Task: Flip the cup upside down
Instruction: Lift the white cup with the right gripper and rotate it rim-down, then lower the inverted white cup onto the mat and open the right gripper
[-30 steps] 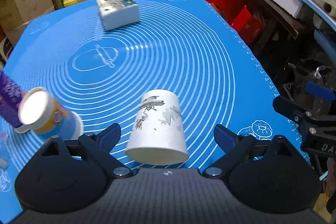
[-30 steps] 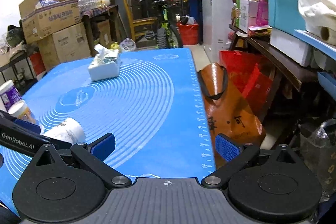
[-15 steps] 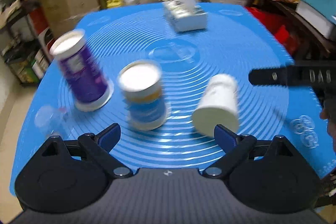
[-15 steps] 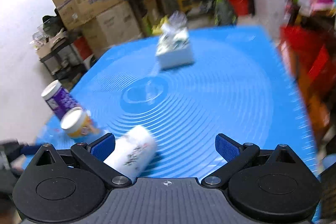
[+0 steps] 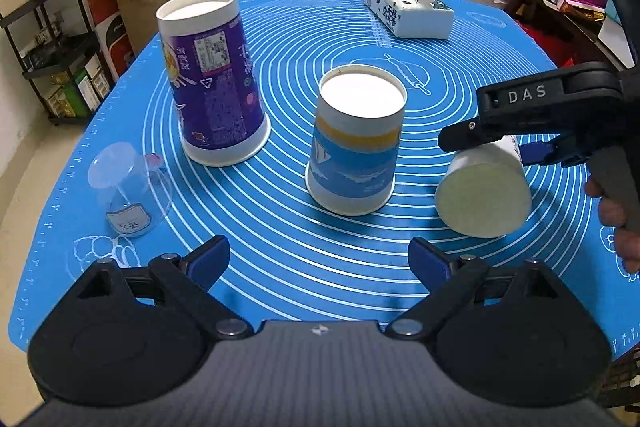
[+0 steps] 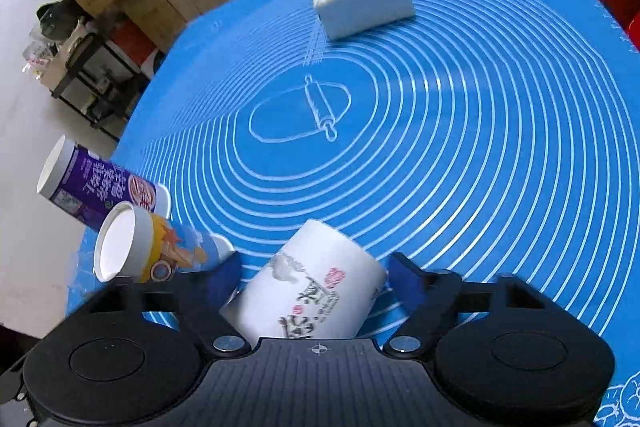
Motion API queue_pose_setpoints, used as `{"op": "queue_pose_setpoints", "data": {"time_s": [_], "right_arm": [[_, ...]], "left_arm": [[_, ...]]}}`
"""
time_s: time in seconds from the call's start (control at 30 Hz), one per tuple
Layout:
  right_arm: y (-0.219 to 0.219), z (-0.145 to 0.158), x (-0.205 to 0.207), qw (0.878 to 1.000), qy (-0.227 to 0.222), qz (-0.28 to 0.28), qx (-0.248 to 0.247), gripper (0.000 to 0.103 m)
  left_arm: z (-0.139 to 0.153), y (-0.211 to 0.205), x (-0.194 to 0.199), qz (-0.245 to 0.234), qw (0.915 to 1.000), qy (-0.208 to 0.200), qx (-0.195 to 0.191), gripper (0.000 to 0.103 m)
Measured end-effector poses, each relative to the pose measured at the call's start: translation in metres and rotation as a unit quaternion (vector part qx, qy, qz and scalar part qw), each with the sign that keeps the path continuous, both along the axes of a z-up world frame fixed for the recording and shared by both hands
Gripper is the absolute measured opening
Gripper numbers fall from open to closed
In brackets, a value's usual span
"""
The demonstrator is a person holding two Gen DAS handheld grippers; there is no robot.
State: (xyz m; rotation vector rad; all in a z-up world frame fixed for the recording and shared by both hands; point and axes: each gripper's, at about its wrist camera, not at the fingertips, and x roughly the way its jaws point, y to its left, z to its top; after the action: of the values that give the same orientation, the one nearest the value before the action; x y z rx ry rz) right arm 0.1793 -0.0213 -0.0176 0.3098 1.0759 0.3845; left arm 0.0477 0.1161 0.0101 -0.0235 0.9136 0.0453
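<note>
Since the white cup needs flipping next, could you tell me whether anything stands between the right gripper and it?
Nothing visible does. The white cup already lies on its side between the fingers of the right gripper; the blue cup stands apart to its left.

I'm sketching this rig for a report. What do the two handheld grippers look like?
Both are matte black plastic. The left gripper has blue pads on angled links, two round discs and a ribbed grey body. The right gripper matches it; from outside, one finger bears white "DAS" lettering above a grey handle. No cables show.
</note>
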Motion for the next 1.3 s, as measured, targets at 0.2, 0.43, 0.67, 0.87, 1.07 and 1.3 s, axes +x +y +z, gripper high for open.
{"op": "queue_pose_setpoints", "data": {"time_s": [0.2, 0.43, 0.67, 0.87, 1.07, 1.3], "right_arm": [[-0.005, 0.009, -0.009, 1.000, -0.022, 0.006, -0.013, 0.068], [-0.011, 0.034, -0.034, 0.967, -0.215, -0.015, -0.132, 0.066], [-0.004, 0.012, -0.058, 0.893, -0.359, 0.002, -0.272, 0.066], [0.000, 0.008, -0.080, 0.882, -0.370, 0.026, -0.289, 0.067], [-0.010, 0.011, -0.084, 0.907, -0.339, 0.021, -0.249, 0.070], [-0.030, 0.019, -0.098, 0.925, -0.317, -0.004, -0.208, 0.080]], "left_arm": [[-0.004, -0.006, 0.003, -0.008, 0.9999, -0.002, -0.011, 0.095], [-0.002, -0.013, 0.006, -0.005, 0.9997, -0.016, -0.019, 0.095], [-0.006, -0.022, 0.008, -0.002, 0.9995, -0.021, -0.022, 0.095], [-0.012, -0.025, 0.008, -0.002, 0.9995, -0.016, -0.028, 0.095], [-0.013, -0.028, 0.004, -0.005, 0.9993, -0.016, -0.034, 0.095], [-0.006, -0.031, -0.001, -0.004, 0.9988, -0.027, -0.040, 0.095]]}}
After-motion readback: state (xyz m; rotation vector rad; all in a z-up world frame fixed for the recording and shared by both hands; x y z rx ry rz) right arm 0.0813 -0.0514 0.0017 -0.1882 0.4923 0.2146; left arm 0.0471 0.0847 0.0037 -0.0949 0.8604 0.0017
